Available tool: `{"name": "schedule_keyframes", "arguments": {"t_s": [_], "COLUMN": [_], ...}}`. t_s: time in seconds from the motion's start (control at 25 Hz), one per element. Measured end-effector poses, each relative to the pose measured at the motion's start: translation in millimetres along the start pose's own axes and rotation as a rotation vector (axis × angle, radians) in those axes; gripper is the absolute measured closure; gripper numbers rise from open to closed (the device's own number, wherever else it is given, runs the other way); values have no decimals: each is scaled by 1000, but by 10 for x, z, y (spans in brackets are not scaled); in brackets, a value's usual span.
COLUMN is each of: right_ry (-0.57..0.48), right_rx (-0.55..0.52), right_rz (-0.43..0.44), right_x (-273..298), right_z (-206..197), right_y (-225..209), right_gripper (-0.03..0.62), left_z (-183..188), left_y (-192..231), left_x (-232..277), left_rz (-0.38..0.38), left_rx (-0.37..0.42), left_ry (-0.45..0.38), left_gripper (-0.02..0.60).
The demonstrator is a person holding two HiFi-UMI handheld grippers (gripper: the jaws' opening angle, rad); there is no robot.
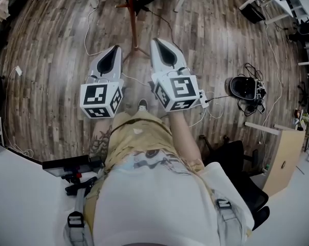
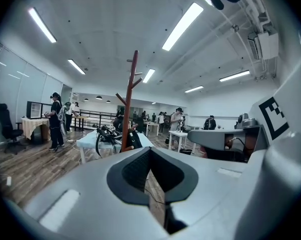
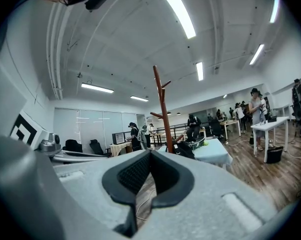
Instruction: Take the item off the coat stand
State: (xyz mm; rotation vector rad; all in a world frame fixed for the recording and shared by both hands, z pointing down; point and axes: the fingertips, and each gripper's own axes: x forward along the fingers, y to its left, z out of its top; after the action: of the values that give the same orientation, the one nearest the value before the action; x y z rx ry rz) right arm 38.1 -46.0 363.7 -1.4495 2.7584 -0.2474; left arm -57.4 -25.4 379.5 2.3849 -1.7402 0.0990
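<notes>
The coat stand (image 1: 133, 15) is a red-brown wooden pole with short pegs; it rises from the wooden floor straight ahead. In the left gripper view the stand (image 2: 131, 101) shows a black bag-like item (image 2: 134, 139) hanging low on it. The right gripper view shows the same stand (image 3: 163, 109) and black item (image 3: 183, 149). My left gripper (image 1: 113, 53) and right gripper (image 1: 162, 45) are held side by side at waist height, pointing at the stand and well short of it. Both the left gripper (image 2: 150, 151) and the right gripper (image 3: 150, 154) have their pads together with nothing between them.
A table with a pale blue cloth (image 3: 213, 151) stands just behind the stand. White cables (image 1: 90, 32) run over the floor near its base. A headset with cords (image 1: 244, 88) lies at the right, near a black chair (image 1: 236, 163) and a wooden cabinet (image 1: 283, 165). Several people stand further back.
</notes>
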Motion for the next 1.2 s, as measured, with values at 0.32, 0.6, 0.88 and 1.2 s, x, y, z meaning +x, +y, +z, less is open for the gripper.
{"name": "schedule_keyframes", "arguments": {"t_s": [0.32, 0.6, 0.88, 1.2], "right_ry": [27, 53, 45, 80], "right_rx": [16, 3, -18, -34], "right_rz": [-12, -25, -60, -87], "right_x": [217, 676, 1289, 1953], "right_z": [-65, -108, 48, 38], "right_y": [-300, -484, -702, -793], "right_gripper": [594, 594, 594, 594], "left_z": [-25, 20, 252, 361], "left_y": [59, 349, 691, 1038], "left_x": [365, 820, 1370, 1874], "left_rz": [10, -5, -47, -98], "left_rx": [-12, -21, -13, -16], "left_ry": [29, 30, 9, 24], "left_gripper": [580, 580, 580, 580]}}
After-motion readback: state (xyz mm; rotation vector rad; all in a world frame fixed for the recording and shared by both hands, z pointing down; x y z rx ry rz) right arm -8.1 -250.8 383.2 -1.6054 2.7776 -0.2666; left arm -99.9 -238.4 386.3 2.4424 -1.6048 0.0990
